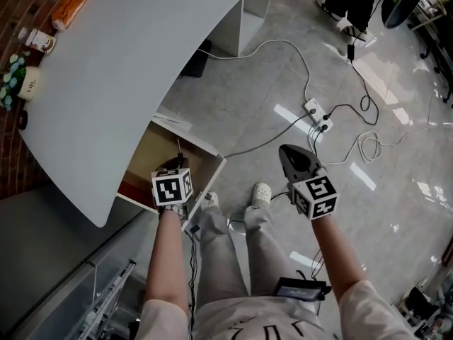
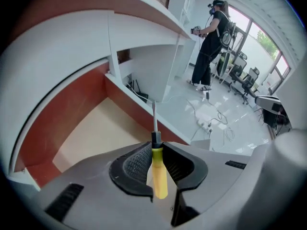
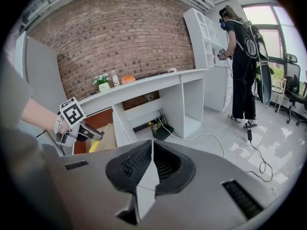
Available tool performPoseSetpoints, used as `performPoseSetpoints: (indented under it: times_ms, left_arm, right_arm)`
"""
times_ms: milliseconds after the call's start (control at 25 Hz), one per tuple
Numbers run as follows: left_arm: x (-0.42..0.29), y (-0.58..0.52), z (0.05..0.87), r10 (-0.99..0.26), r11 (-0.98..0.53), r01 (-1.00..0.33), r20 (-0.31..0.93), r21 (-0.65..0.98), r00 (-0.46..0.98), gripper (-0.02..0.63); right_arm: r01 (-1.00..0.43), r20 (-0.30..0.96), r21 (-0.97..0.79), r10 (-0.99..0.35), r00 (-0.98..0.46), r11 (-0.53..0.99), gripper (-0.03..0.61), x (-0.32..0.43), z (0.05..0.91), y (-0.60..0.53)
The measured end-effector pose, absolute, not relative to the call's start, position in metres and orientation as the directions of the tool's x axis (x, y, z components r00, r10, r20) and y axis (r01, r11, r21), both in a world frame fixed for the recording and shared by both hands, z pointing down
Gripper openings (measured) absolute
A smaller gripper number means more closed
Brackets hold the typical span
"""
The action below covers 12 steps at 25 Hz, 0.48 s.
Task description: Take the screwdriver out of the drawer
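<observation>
Screwdriver (image 2: pixel 158 174): held in the left gripper (image 2: pixel 154 148). Its yellow handle is clamped between the two fingers (image 2: pixel 133 163), which are closed against it on both sides. The black collar and the bare metal shaft project forward past the fingertips.

Position: the screwdriver is held over the open drawer (image 2: pixel 91 133), and the left gripper view shows it clear of the drawer's pale floor. In the head view the left gripper (image 1: pixel 175 164) sits over the near part of the drawer (image 1: pixel 214 163), which stands pulled out from under the white table (image 1: pixel 120 69). The right gripper view shows the same hold from the side, with the yellow handle (image 3: pixel 94 145) below the left gripper (image 3: pixel 88 135) and in front of the drawer opening.

Right gripper (image 3: pixel 152 146): fingers closed flat against each other, nothing between them. In the head view it (image 1: pixel 286 151) is held over the grey floor, well apart from the drawer and from the left gripper.

Surroundings: a power strip (image 1: pixel 317 114) with cables lies on the floor. A second person (image 3: pixel 242 56) stands near the white shelving. A small potted plant (image 3: pixel 101 82) stands on the table against the brick wall (image 3: pixel 120 32).
</observation>
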<state>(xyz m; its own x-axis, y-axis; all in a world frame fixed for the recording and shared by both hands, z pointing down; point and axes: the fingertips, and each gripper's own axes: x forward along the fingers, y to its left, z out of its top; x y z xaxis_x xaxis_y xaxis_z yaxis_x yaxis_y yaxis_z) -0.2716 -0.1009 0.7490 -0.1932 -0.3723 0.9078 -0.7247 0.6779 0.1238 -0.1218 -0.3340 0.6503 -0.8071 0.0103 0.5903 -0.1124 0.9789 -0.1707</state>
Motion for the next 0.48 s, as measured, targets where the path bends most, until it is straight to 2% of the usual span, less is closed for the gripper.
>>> performPoseSetpoints:
  times_ms: [480]
  left_arm:
    - [-0.256,-0.106,0.632,-0.487,0.645,-0.753,0.83,0.132,-0.272,0.081]
  right_arm:
    - [-0.116,0.529,-0.133,-0.029,-0.848,0.984,0.024,-0.114,0.544,-0.321]
